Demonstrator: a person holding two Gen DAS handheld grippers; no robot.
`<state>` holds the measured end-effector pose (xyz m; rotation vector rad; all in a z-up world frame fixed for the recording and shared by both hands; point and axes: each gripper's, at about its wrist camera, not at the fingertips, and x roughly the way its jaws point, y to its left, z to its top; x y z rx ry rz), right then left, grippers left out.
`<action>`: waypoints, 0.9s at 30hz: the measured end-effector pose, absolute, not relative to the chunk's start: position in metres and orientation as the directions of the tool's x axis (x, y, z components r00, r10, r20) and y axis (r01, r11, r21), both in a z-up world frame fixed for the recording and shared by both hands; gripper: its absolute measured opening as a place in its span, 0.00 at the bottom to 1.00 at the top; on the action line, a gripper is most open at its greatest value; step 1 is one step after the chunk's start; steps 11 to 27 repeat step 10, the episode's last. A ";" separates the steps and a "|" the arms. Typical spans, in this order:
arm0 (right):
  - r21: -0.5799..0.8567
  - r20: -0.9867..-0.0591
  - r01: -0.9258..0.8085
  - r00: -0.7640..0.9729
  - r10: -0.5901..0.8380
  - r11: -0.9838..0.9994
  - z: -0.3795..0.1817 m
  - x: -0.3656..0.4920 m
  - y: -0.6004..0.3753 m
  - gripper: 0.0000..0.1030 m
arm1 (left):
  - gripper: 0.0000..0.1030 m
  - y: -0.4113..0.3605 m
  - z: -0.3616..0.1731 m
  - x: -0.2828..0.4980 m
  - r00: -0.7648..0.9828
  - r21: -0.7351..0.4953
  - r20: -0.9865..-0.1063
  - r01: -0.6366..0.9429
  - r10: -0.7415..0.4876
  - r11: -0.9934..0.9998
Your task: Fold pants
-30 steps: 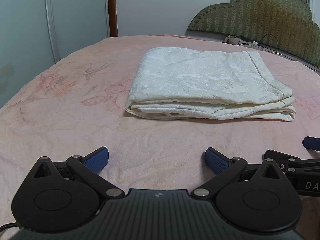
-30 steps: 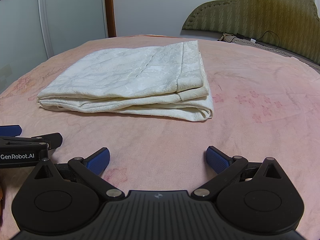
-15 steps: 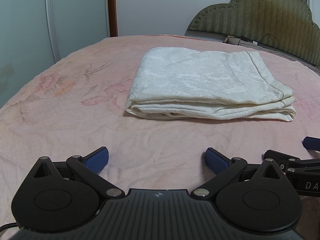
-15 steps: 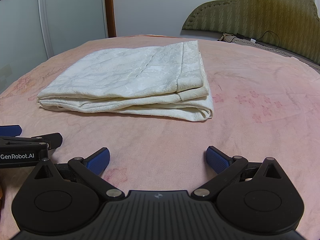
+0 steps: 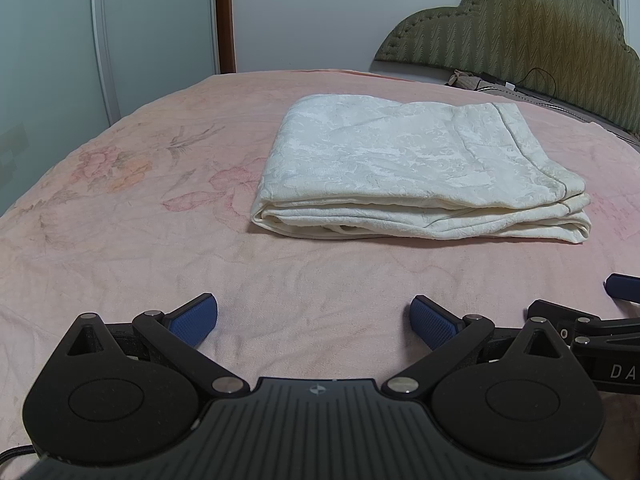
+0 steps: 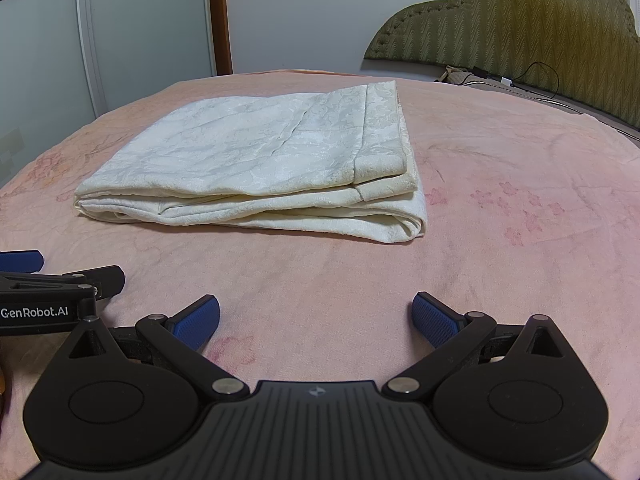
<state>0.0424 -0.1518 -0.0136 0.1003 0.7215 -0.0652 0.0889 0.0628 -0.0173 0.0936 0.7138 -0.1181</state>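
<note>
The cream pants (image 5: pixel 412 168) lie folded into a flat stack of layers on the pink bed (image 5: pixel 140 232). In the right wrist view the pants (image 6: pixel 264 160) sit ahead and to the left, hem edge on the right. My left gripper (image 5: pixel 314 318) is open and empty, resting low over the bedspread well in front of the pants. My right gripper (image 6: pixel 316 316) is open and empty too, beside the left one. Each gripper shows at the edge of the other's view.
A green padded headboard (image 5: pixel 520 28) stands at the back right, with cables (image 5: pixel 536 80) and small items in front of it. Pale wardrobe doors (image 5: pixel 52 60) and a brown post (image 5: pixel 224 16) are at the back left.
</note>
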 end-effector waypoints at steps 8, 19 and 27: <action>0.069 -0.662 0.094 0.749 -0.025 0.993 -0.014 0.042 -0.152 1.00 | 1.00 0.063 -0.017 0.089 0.750 0.044 -0.657 0.140 -0.076 0.989; 0.069 -0.662 0.094 0.749 -0.025 0.993 -0.014 0.042 -0.152 1.00 | 1.00 0.062 -0.018 0.088 0.750 0.046 -0.657 0.139 -0.075 0.989; 0.069 -0.662 0.094 0.749 -0.025 0.993 -0.014 0.042 -0.152 1.00 | 1.00 0.062 -0.018 0.088 0.750 0.046 -0.657 0.139 -0.075 0.989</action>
